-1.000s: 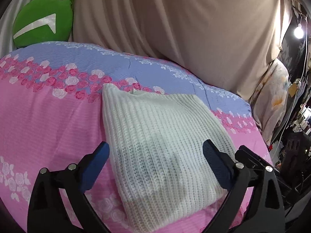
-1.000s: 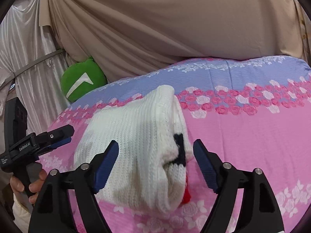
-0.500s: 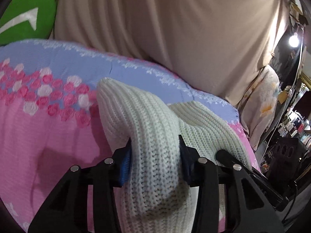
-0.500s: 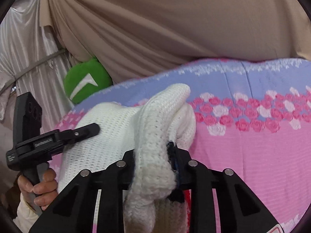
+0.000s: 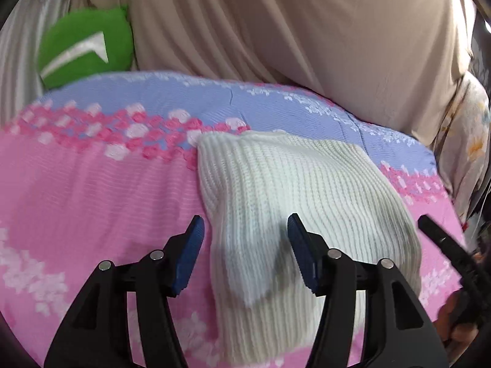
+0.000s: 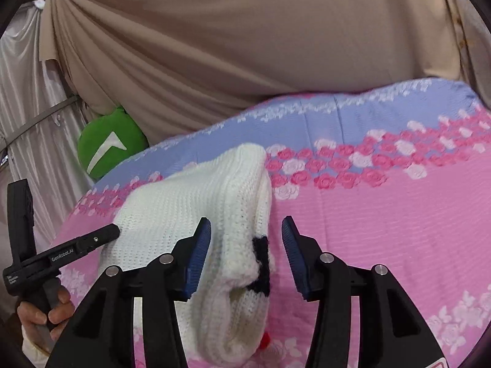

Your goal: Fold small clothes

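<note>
Left wrist: white sweater (image 5: 294,202) on floral bedspread (image 5: 92,190).

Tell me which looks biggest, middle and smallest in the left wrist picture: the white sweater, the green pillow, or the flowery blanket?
1. Flowery blanket: it spreads across most of the picture.
2. White sweater: folded, lying on the blanket.
3. Green pillow: looks smallest, but it sits far back and is partly hidden, so its real size is unsure.

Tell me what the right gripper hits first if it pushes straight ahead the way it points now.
Most likely the white knit sweater: its folded edge lies between the open fingers of the right gripper, just ahead. Depth is hard to judge; the floral bedspread lies underneath.
</note>
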`<state>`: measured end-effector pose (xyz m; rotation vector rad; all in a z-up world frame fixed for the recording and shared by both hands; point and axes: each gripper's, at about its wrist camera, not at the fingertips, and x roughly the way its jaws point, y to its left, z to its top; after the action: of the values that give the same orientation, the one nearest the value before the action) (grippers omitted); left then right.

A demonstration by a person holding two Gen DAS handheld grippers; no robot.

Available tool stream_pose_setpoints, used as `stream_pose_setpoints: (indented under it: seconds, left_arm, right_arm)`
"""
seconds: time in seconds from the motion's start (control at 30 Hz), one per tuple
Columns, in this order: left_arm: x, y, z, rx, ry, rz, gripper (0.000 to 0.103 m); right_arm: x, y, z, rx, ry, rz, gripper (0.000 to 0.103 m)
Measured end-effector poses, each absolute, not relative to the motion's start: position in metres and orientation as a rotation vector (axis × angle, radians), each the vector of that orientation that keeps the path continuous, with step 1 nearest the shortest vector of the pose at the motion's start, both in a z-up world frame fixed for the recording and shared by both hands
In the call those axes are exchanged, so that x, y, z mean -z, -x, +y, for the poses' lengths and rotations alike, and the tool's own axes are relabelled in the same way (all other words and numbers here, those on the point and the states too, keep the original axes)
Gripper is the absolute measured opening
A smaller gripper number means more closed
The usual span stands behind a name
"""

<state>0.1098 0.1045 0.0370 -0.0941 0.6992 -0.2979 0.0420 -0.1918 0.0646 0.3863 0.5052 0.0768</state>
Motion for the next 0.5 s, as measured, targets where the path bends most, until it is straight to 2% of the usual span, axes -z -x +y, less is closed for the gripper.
stream_pose_setpoints:
  seconds: [0.03, 0.13, 0.27, 0.37, 0.5]
  left_arm:
    - [-0.038, -0.1, 0.101, 0.302, 0.08, 0.693, 0.055]
    - [-0.028, -0.09, 0.089, 0.296, 0.032, 0.734, 0.055]
    - [0.01, -0.094, 0.09, 0.228, 0.024, 0.837, 0.057]
    - [0.023, -0.086, 0.109, 0.245, 0.103, 0.876, 0.06]
    - [0.018, -0.08, 0.117, 0.236, 0.133, 0.882, 0.058]
  right_arm:
    - [-0.067, -0.035, -0.188, -0.094, -0.385, 0.501, 0.025]
    - [-0.053, -0.035, -0.17, -0.141, -0.34, 0.575, 0.003]
    - [-0.011, -0.052, -0.159, -0.156, -0.314, 0.732, 0.0]
    - [-0.018, -0.043, -0.155, -0.152, -0.298, 0.714, 0.0]
    - [-0.035, -0.036, -0.152, -0.15, -0.28, 0.667, 0.0]
